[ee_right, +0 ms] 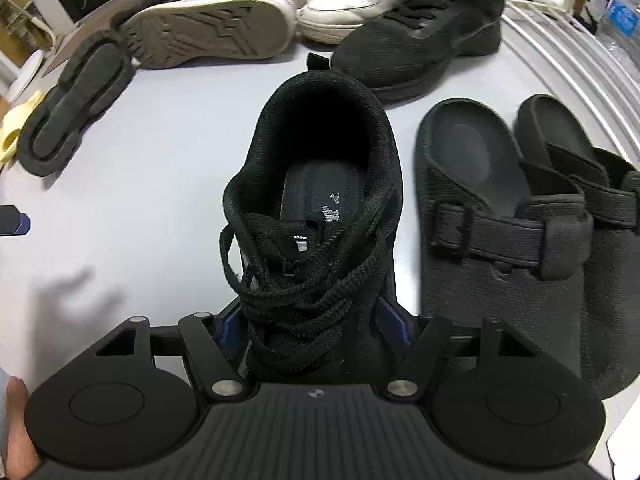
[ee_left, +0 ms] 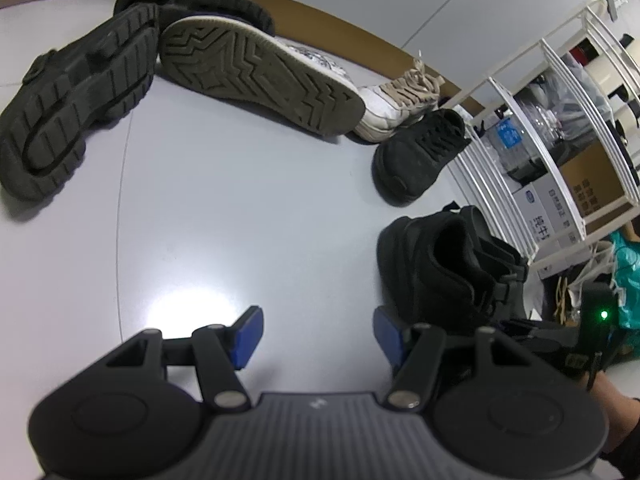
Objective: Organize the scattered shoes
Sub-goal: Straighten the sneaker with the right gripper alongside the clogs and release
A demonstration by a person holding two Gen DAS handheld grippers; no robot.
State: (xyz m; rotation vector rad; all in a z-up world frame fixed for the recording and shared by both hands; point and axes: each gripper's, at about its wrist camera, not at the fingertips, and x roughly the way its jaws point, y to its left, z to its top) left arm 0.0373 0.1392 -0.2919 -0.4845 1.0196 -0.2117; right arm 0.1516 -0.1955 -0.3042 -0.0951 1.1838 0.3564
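Black knit sneaker (ee_right: 320, 208) stood on the floor between your right claw's (ee_right: 312, 324) pads, apparently gripped at the laces, heel pointing away, while your left claw (ee_left: 316, 336) hung released beside it.

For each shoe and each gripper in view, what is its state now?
Black laced sneaker: upright, between right gripper pads.
Left gripper: open, empty.
Black sandals: upright, side by side.
Patterned shoe: tipped, sole showing.
Dark sandal: sole showing.
Black knit sneaker: upright.
White sneaker: upright.
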